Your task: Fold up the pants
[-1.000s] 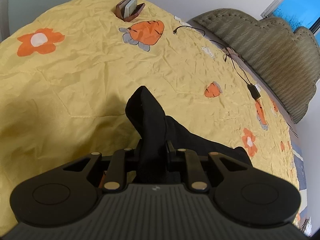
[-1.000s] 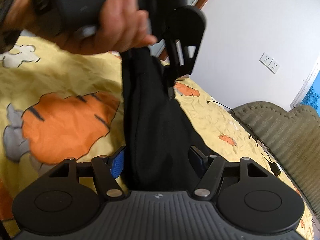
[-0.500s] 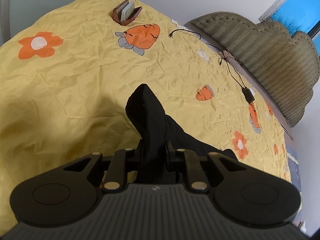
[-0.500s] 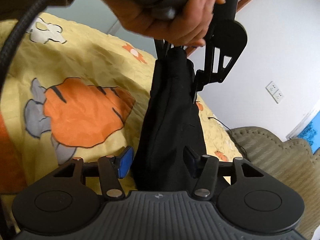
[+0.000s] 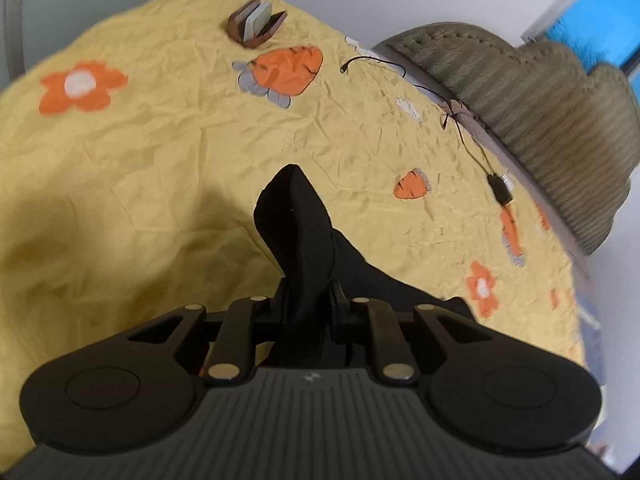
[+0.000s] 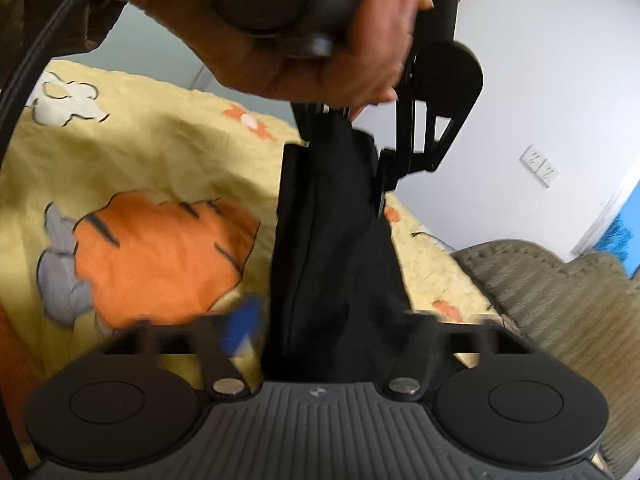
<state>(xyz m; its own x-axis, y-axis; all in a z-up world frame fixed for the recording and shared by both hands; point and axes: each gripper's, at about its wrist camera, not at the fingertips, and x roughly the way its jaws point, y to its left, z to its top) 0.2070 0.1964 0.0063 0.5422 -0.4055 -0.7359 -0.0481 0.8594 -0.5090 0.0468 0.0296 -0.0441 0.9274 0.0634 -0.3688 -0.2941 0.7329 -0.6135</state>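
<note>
**Black pants held up over the bed**

The left gripper [image 5: 309, 300] pinches a bunched fold of the black pants [image 5: 304, 240] above the yellow bedspread [image 5: 160, 152]. The right gripper [image 6: 324, 328] has its fingers spread, blurred, either side of the hanging cloth; whether they grip it is unclear.

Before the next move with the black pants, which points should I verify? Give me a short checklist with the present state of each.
1. Left gripper shut on the pants: ok.
2. Right gripper closed on the fabric: cannot tell, its fingers are blurred and look spread.
3. Pants lifted off the bedspread: cannot tell, the lower part is hidden.
4. Charger cable away from the pants: ok.
5. Brown case away from the pants: ok.
</note>
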